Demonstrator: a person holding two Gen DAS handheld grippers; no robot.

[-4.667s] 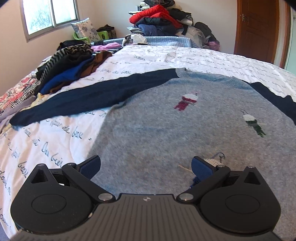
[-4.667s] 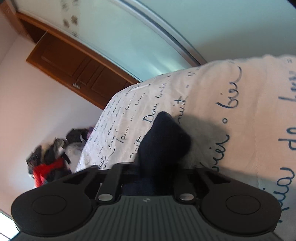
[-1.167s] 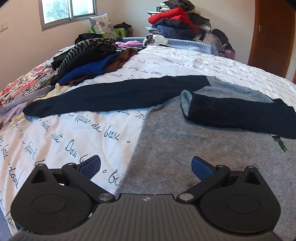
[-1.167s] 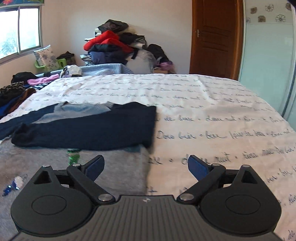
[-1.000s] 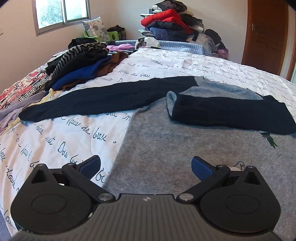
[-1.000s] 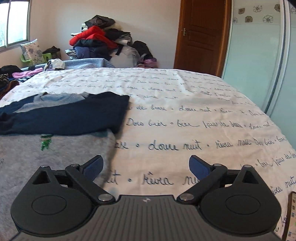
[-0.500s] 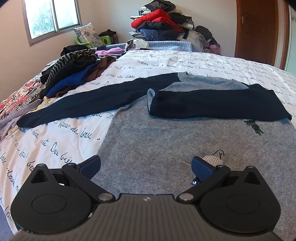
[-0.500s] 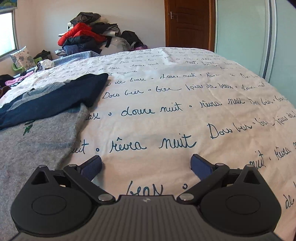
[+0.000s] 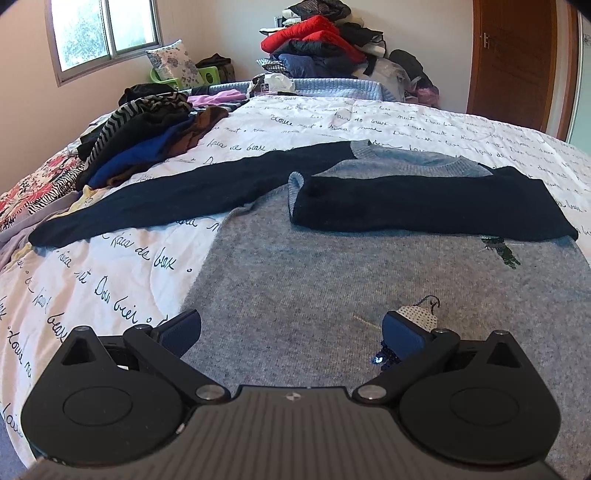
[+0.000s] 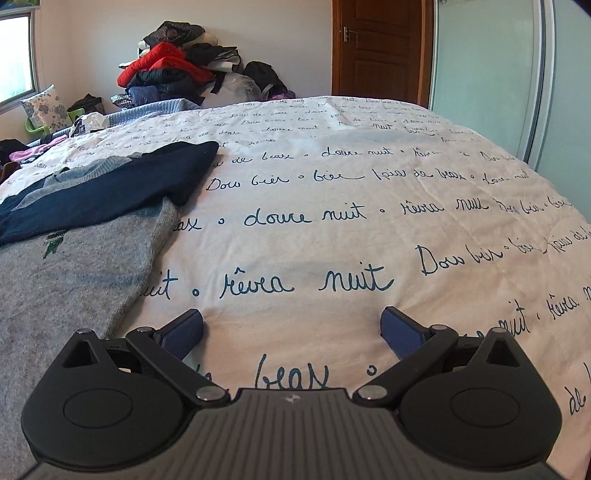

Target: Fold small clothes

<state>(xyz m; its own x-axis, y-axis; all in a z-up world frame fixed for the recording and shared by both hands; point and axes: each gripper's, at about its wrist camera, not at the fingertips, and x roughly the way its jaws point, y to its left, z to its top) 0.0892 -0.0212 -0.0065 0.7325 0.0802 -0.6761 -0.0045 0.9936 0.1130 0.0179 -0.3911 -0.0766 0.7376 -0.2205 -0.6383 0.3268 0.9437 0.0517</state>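
A grey sweater (image 9: 314, 273) with navy sleeves lies flat on the bed, its front facing up and small stitched figures showing on the chest. One navy sleeve (image 9: 424, 208) is folded across the upper chest, just below the collar, while the other sleeve (image 9: 177, 195) stretches straight out to the side over the white bedspread (image 9: 110, 280) printed with dark cursive writing. The left gripper (image 9: 291, 328) hangs low over the sweater's lower part with its jaws spread wide and nothing between them. The right gripper (image 10: 291, 326) sits beside the sweater's edge, over bare bedspread, its jaws also spread wide and holding nothing. Farther along the bed, past the outstretched sleeve, a loose heap of dark and striped clothes (image 9: 147, 129) rests near the edge. Beyond the bed's far end a taller pile of clothes (image 9: 321, 40) with a red jacket on it stands against the wall, between a window (image 9: 99, 33) and a wooden door (image 9: 513, 55).
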